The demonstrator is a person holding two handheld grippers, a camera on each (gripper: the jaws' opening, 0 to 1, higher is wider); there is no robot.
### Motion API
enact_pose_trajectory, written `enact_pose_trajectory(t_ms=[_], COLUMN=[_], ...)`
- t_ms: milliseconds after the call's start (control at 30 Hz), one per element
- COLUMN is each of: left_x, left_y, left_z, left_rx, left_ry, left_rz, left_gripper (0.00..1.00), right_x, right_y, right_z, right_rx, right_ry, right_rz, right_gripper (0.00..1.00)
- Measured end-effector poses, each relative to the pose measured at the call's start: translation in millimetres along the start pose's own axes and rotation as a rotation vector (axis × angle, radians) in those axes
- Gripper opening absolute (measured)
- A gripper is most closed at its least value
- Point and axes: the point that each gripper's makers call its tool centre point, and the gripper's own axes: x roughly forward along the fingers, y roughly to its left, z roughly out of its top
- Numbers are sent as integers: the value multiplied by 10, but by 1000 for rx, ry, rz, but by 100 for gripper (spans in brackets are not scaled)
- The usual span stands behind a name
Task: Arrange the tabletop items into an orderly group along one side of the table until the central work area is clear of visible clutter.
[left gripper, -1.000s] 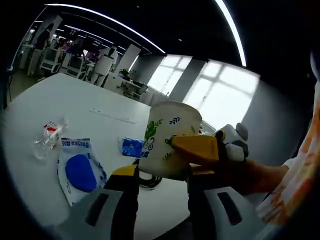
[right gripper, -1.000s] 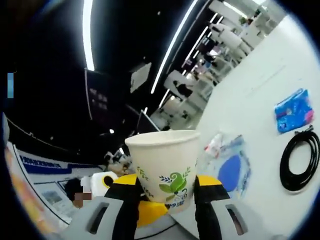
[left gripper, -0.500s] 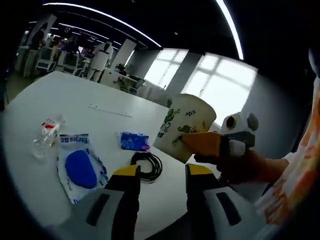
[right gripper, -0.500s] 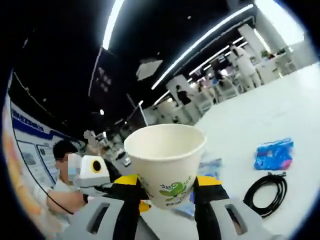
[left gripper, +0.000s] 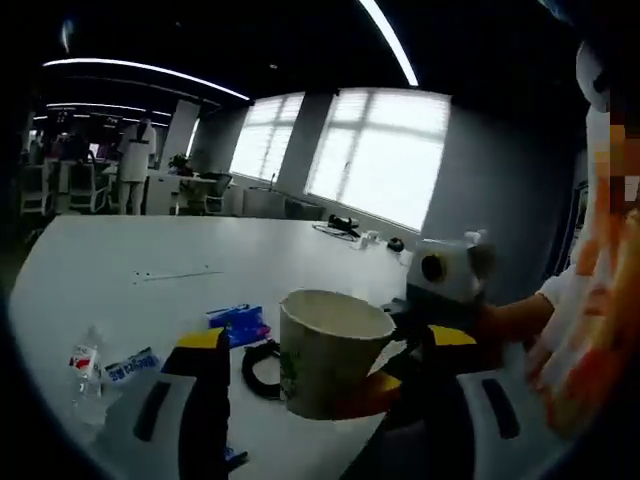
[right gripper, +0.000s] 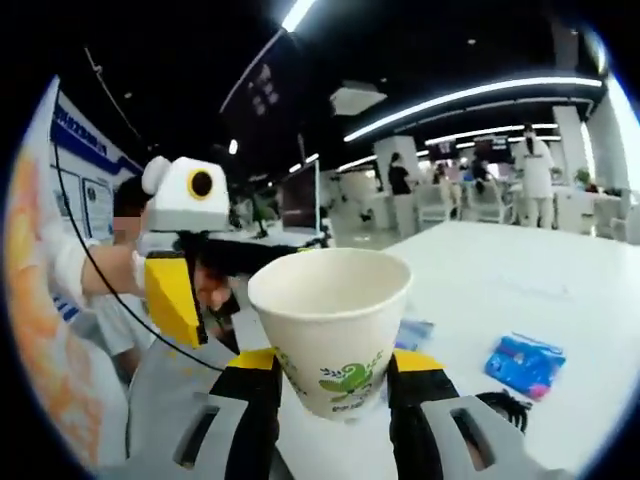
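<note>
a paper cup (right gripper: pixel 330 325) is pinched upright between the jaws of the right gripper (right gripper: pixel 335 385) at lower centre of the right gripper view. the left gripper (left gripper: pixel 315 365) is seen spread, nothing gripped, the cup (left gripper: pixel 325 350) standing between its jaws. a blue packet (left gripper: pixel 235 322) and black cable (left gripper: pixel 258 368) are seen on the white table (left gripper: pixel 150 265) at lower left.

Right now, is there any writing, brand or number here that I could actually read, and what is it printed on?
Nothing reads clearly.
Paper cup: green leaf design, no legible words.
White packet: blue lettering, too blurred.
Bottle label: red and white, too small.
Wall posters: blue text, too blurred.
</note>
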Motion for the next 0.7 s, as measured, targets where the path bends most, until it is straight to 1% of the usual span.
enact_pose_trajectory(t_ms=[33, 67, 100, 133, 167, 200, 267, 300, 333, 467, 533, 600, 700], left_x=[24, 37, 36, 32, 36, 36, 17, 16, 4, -16, -24, -31, -49], left_y=[-4, 24, 32, 34, 25, 35, 42, 35, 22, -13, -19, -18, 6], left_z=[-22, -83, -123, -155, -160, -146, -177, -181, -185, -194, -191, -193, -196], left_rx=[18, 51, 63, 62, 46, 29, -35, -48, -36, -4, 3, 6, 24], left_ry=[20, 65, 95, 114, 116, 100, 102, 97, 95, 93, 94, 97, 102], left_rz=[-5, -5, -5, -10, -14, -6, -1, -5, -8, -2, 1, 3, 16], left_gripper=[79, 74, 65, 54, 48, 51, 46, 46, 44, 43, 43, 43, 45], right_x=[-1, -7, -17, -25, -32, -44, -53, -65, -66, -66, -51, -26, -3], right_y=[18, 36, 41, 30, 22, 11, 4, 13, 16, 48, 73, 79, 74], right_z=[9, 21, 29, 30, 27, 15, 18, 11, 8, -19, -34, -52, -44], right_rx=[-11, -24, -33, -35, -39, -44, -41, -43, -43, -66, -87, -130, -148], right_ry=[1, 3, 4, 7, 8, 13, 10, 8, 9, 20, 33, 55, 58], right_rz=[7, 14, 18, 14, 14, 12, 15, 19, 20, 19, 22, 19, 13], right_gripper=[41, 41, 41, 41, 41, 41, 41, 41, 42, 42, 42, 42, 41])
